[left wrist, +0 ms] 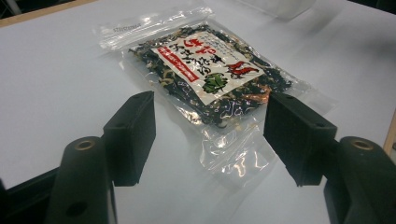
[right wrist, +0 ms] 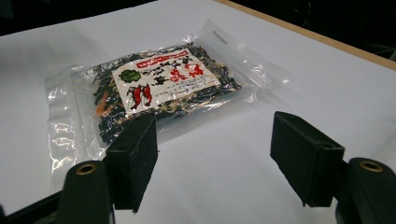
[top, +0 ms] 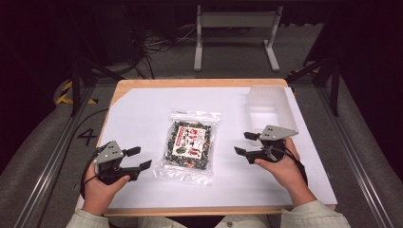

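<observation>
a: what's the biggest thing in front of you?

b: one wooden table [top: 124, 85], with one white sheet [top: 142, 114] covering most of its top.

a: and on the sheet?

b: one clear plastic tub [top: 267, 105] at your far right corner, lying well apart from everything else. then one clear zip bag of dark dried leaves [top: 189, 145] with a red and white label, lying flat in the middle of the sheet.

a: how many grippers do you have?

b: two. your left gripper [top: 139, 159] rests near the bag's near left corner, jaws spread wide with nothing between them. in the left gripper view [left wrist: 210, 135] that corner lies just ahead of the gap. your right gripper [top: 244, 143] sits to the bag's right, jaws also wide apart and empty, not touching the bag. in the right gripper view [right wrist: 215, 149] the bag lies ahead, toward the left.

a: anything blocking the bag?

b: nothing sits on it or between it and either gripper.
</observation>
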`<state>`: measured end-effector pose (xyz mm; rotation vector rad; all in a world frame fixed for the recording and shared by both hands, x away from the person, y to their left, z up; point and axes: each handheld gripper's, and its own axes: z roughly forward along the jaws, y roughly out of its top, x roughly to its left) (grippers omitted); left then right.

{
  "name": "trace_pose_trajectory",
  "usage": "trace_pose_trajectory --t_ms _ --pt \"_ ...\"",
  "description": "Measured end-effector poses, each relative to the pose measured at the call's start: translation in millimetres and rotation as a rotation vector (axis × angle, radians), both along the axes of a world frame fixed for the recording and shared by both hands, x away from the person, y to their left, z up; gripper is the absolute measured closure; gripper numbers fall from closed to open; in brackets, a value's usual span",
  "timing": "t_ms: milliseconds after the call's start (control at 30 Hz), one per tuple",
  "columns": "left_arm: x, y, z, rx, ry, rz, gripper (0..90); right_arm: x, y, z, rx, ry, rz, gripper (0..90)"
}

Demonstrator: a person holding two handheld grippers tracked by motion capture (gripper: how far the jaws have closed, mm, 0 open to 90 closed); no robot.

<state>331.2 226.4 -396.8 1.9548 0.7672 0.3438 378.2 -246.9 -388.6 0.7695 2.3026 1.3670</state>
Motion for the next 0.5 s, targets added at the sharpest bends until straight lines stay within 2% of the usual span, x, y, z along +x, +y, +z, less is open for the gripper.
trace_pose_trajectory --t_ms 133,233,300,500 --pt "-1.7 -1.2 3.0 0.000 0.004 0.005 36.8 0.9 2.6 1.1 0.013 0.006 0.004 32.4" --pt "-2.3 -3.1 2.6 -0.004 0.004 -0.001 40.5 2.5 6.0 5.1 0.012 0.008 -0.004 29.3" --pt "-2.0 -4.2 1.5 0.003 0.014 0.003 40.8 4.1 8.7 8.6 0.018 -0.002 -0.012 28.9" --pt "-0.7 -3.3 1.4 -0.008 0.009 0.011 40.1 13.8 22.0 19.0 0.038 -0.004 -0.019 26.9"
